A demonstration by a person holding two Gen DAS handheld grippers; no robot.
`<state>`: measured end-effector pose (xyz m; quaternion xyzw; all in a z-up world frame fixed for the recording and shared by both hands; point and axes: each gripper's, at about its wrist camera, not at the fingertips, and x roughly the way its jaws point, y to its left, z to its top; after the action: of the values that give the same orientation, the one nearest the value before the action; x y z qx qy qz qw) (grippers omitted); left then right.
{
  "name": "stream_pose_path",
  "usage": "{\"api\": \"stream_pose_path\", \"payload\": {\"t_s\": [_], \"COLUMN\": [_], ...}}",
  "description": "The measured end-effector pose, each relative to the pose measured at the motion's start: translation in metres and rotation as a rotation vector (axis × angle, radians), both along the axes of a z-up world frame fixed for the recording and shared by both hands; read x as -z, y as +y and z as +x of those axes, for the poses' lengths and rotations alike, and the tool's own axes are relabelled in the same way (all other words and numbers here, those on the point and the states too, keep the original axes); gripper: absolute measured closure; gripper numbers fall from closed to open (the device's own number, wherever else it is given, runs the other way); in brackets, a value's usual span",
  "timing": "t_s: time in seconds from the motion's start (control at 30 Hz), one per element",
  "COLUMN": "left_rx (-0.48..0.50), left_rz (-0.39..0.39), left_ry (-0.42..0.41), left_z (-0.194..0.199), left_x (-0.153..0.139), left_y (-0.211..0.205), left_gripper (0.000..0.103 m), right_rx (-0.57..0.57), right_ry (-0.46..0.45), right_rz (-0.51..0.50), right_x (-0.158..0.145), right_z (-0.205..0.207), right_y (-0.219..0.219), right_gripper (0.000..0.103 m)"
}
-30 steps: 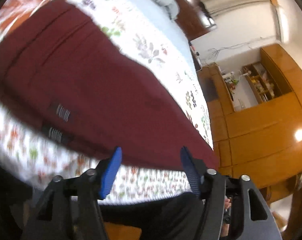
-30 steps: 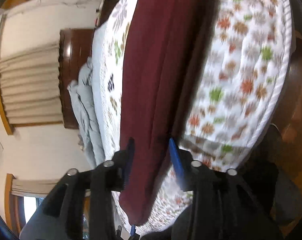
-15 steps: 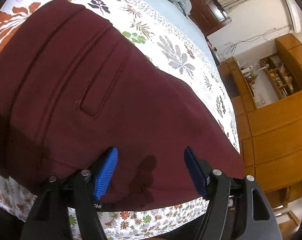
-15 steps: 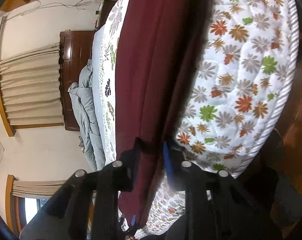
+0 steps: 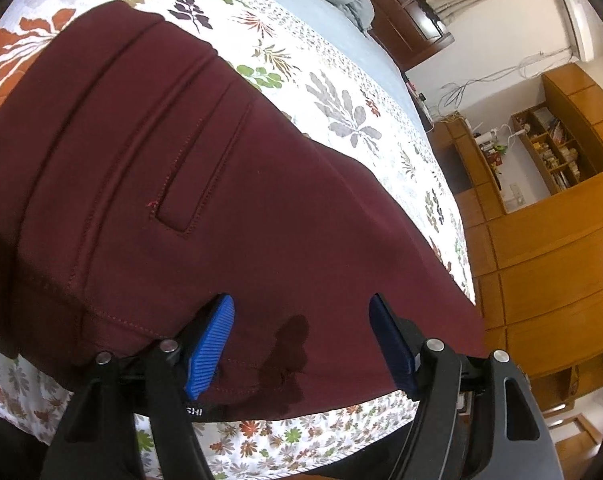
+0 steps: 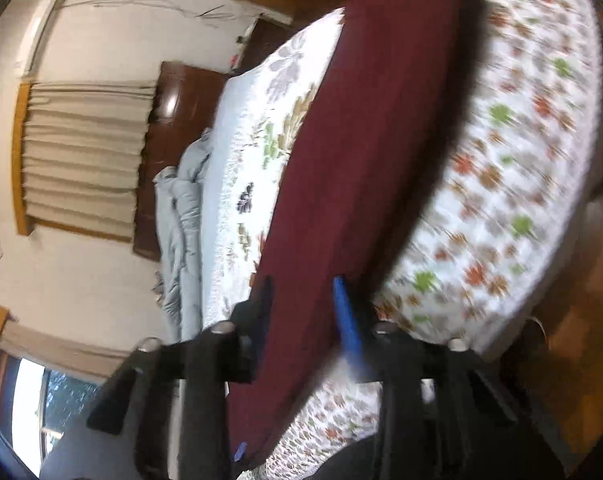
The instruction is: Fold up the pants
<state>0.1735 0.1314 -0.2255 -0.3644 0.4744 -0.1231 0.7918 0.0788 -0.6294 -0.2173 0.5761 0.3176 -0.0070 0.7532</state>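
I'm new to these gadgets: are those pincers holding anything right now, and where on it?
The left gripper is open over the pants, holding nothing. The right gripper straddles their edge; a clamp cannot be told.

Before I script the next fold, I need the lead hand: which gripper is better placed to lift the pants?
Right, probably. The right gripper already straddles the edge of the maroon pants, fabric between its pads. The left gripper hovers wide open over the flat seat of the pants, near the welt pocket.
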Motion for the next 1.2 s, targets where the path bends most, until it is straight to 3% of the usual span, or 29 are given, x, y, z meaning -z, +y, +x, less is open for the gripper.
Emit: {"api": "stream_pose_path", "payload": {"t_s": [0.03, 0.1, 0.13, 0.17, 0.2, 0.23, 0.3, 0.37, 0.43, 0.53, 0.7, 0.93, 1.07, 1.2], "left_rx": [0.001, 0.006, 0.009, 0.010, 0.012, 0.014, 0.016, 0.028, 0.037, 0.044, 0.045, 0.048, 0.045, 0.046], "left_rz": [0.002, 0.005, 0.005, 0.002, -0.001, -0.005, -0.003, 0.022, 0.046, 0.062, 0.074, 0.098, 0.109, 0.114], "left_ry": [0.001, 0.005, 0.010, 0.012, 0.012, 0.010, 0.004, -0.004, -0.004, 0.008, 0.019, 0.018, 0.011, 0.010], "left_z": [0.000, 0.002, 0.002, 0.003, 0.003, 0.003, 0.002, 0.001, 0.002, 0.004, 0.007, 0.010, 0.010, 0.010], "left_x": [0.000, -0.002, -0.002, -0.003, -0.003, -0.002, -0.002, -0.003, -0.004, -0.007, -0.008, -0.009, -0.009, -0.009], "left_y": [0.000, -0.001, 0.000, 0.001, 0.002, 0.003, 0.003, 0.000, -0.003, -0.005, -0.007, -0.012, -0.015, -0.016], "left_gripper": [0.031, 0.030, 0.030, 0.030, 0.030, 0.030, 0.030, 0.030, 0.029, 0.028, 0.026, 0.023, 0.022, 0.022], "right_rx": [0.008, 0.017, 0.023, 0.033, 0.053, 0.112, 0.195, 0.263, 0.284, 0.264, 0.208, 0.114, 0.106, 0.079], "right_ry": [0.006, 0.041, 0.039, 0.017, -0.013, -0.048, -0.069, -0.104, -0.141, -0.173, -0.149, -0.176, -0.162, -0.190], "right_rz": [-0.009, -0.005, 0.019, 0.014, -0.012, -0.046, -0.029, 0.059, 0.098, 0.144, 0.145, 0.053, 0.052, 0.025], "right_x": [0.005, 0.019, 0.022, 0.019, 0.011, 0.001, 0.001, 0.014, 0.024, 0.039, 0.054, 0.034, 0.046, 0.037], "right_z": [0.005, 0.012, 0.012, 0.008, 0.002, -0.011, -0.027, -0.039, -0.040, -0.028, -0.011, 0.012, 0.012, 0.022], "right_y": [-0.006, -0.022, -0.033, -0.041, -0.052, -0.071, -0.098, -0.127, -0.143, -0.150, -0.158, -0.163, -0.163, -0.159], "right_gripper": [0.067, 0.085, 0.085, 0.077, 0.058, 0.051, 0.047, 0.045, 0.042, 0.041, 0.037, 0.037, 0.043, 0.037]}}
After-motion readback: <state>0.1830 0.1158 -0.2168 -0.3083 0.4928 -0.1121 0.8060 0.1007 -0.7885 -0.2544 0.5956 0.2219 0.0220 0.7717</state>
